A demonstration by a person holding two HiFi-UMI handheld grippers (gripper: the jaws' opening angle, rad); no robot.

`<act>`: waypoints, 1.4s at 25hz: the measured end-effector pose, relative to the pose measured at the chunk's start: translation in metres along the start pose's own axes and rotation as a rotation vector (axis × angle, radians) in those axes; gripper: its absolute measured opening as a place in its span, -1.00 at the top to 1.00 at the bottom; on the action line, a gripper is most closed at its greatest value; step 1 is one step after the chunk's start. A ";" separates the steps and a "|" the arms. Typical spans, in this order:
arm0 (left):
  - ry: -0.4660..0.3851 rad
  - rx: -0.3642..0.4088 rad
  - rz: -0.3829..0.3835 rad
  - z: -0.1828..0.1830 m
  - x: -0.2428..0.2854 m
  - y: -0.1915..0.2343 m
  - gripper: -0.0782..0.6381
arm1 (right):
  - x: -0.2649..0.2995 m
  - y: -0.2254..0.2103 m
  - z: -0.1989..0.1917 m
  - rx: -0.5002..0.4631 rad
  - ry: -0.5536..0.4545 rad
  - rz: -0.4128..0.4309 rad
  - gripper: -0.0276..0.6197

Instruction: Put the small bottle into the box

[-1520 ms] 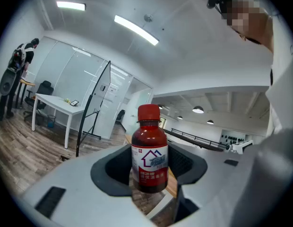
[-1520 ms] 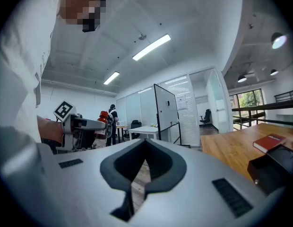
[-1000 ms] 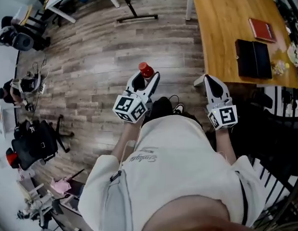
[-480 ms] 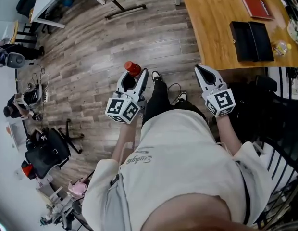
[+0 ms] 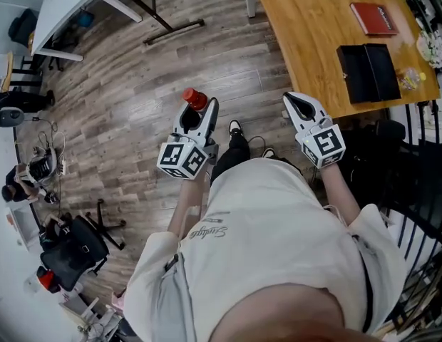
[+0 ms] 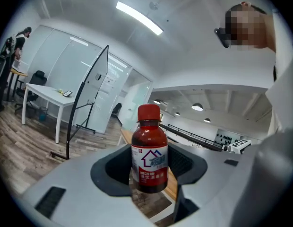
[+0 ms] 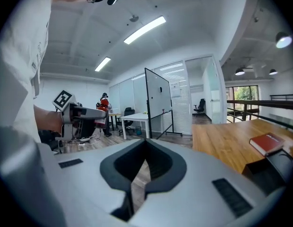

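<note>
Above floor [image 5: 128, 84], left gripper [image 5: 198, 111] jaws pinching small bottle [image 6: 149, 148], only cap [image 5: 194, 97] visible overhead, right gripper [image 5: 298, 104] jaws together

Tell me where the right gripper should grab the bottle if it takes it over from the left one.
Probably the red cap, coming from above. The left gripper is shut on the lower body of the bottle, so only the cap and shoulders stand clear above its fingers.
</note>
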State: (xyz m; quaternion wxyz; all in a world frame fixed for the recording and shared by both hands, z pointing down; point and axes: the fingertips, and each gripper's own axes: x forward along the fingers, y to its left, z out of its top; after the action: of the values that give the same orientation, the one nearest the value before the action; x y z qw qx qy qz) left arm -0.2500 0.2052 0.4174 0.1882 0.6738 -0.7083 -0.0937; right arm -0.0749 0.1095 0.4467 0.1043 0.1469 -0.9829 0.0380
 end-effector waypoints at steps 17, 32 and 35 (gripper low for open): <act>0.130 0.021 -0.332 0.036 0.115 0.089 0.15 | 0.081 -0.037 0.032 0.118 -0.011 -0.339 0.93; 0.241 0.091 -0.431 0.019 0.189 0.070 0.15 | 0.087 -0.091 0.001 0.165 0.016 -0.445 0.93; 0.271 0.090 -0.429 0.020 0.213 0.062 0.15 | 0.088 -0.119 0.000 0.183 -0.004 -0.459 0.93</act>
State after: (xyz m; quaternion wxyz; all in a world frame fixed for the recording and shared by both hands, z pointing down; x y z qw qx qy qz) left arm -0.3187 -0.0033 0.4533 0.2269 0.8229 -0.5209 -0.0089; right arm -0.1214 -0.0286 0.4709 0.0945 0.3751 -0.9165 0.1018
